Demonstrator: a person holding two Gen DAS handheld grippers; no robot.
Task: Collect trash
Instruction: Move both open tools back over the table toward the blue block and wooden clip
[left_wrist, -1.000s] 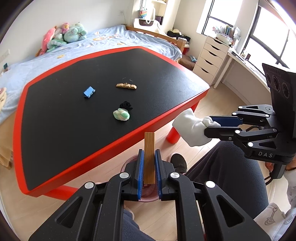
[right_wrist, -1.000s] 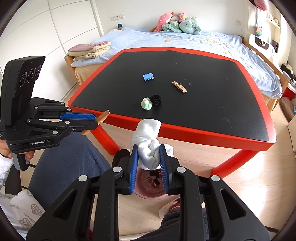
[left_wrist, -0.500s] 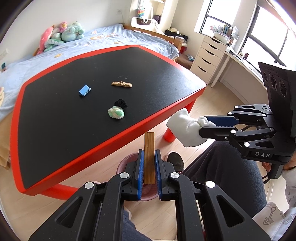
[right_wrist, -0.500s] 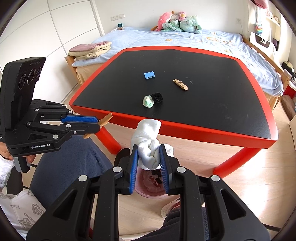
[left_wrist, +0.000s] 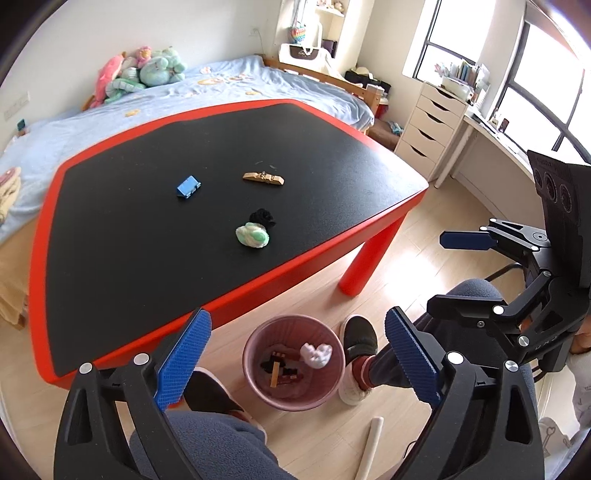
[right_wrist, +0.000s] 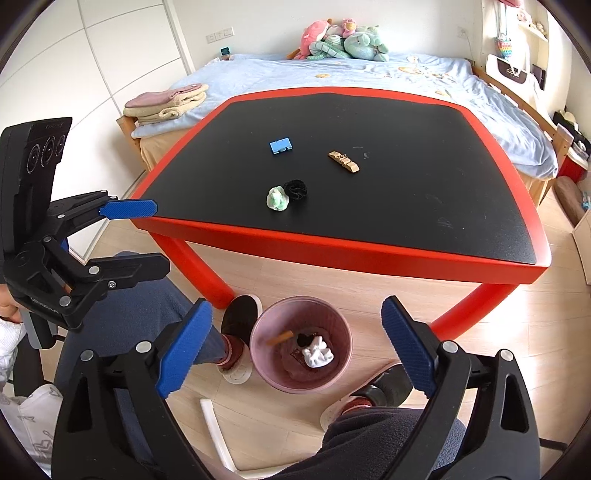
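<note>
Both grippers opening — stick, wad now binned.

Twin downward wrist views (shared bin)

The worktop stands before the bed. On it lie four items: a small block farthest back, a wooden clip to its right, and nearer the front edge a crumpled wad touching a dark ring on its right. On the floor, in front of the worktop and between the person's feet, stands the bin. In it lie a white wad and a wooden stick. Both hand-held grippers hang above the bin.
</note>
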